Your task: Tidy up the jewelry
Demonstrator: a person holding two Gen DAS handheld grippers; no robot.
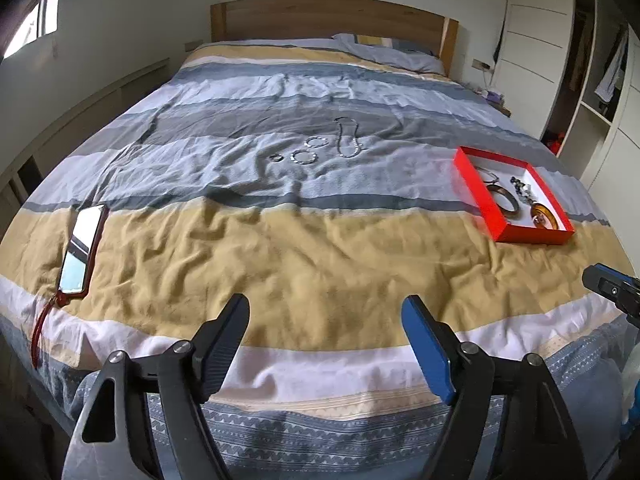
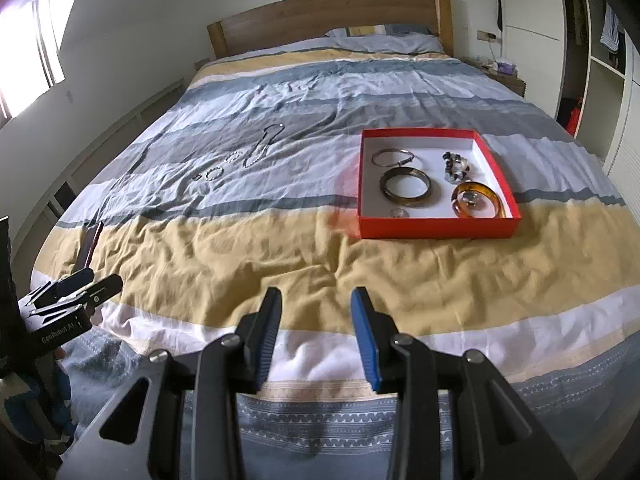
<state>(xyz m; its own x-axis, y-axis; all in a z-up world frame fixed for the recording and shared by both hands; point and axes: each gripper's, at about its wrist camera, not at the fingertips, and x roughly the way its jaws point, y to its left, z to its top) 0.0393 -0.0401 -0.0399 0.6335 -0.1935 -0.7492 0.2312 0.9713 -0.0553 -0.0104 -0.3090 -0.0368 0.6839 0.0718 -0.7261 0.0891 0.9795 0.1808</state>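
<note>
Lying left, phone (image 1: 80, 248); red box (image 2: 436, 228) right; both tools (image 1: 326, 320) (image 2: 316, 304) released.

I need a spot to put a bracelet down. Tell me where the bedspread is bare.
The yellow band between the phone and the red box is bare. So is the strip between the loose jewelry and the box. Inside the box it is crowded, bare only at its far middle.

Striped bed (image 1: 280, 240), wooden headboard (image 1: 332, 16); bright window (image 2: 28, 48) left, white wardrobe (image 2: 528, 20) right.
</note>
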